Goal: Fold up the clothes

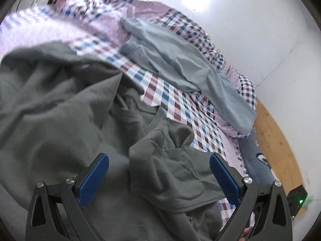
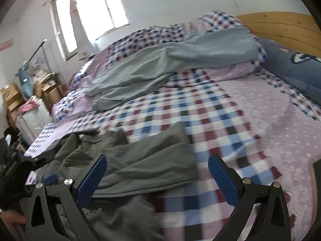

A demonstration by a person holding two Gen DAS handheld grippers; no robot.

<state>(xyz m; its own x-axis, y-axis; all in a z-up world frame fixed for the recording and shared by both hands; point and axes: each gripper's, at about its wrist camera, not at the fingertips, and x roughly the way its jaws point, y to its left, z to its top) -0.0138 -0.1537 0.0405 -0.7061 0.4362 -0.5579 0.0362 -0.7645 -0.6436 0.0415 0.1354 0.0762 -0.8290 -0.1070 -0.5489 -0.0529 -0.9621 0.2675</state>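
Note:
A dark grey sweatshirt (image 1: pixel 60 120) lies crumpled on the checked bedspread (image 1: pixel 180 104), one sleeve (image 1: pixel 176 176) bunched between the blue pads of my left gripper (image 1: pixel 159 162). That gripper is open just above the cloth and holds nothing. In the right wrist view the same sweatshirt (image 2: pixel 144 160) lies at the near left, a sleeve stretched flat to the right. My right gripper (image 2: pixel 157 163) is open over that sleeve's end, empty. Lighter grey trousers (image 1: pixel 190 66) (image 2: pixel 170 64) lie spread further back, partly over a folded quilt.
A folded pink and checked quilt (image 2: pixel 230 70) and a blue pillow (image 2: pixel 293 68) sit by the wooden headboard (image 2: pixel 280 28). Boxes and clutter (image 2: pixel 26 96) stand beside the bed under the window. A person's hand (image 2: pixel 12 221) shows at the lower left.

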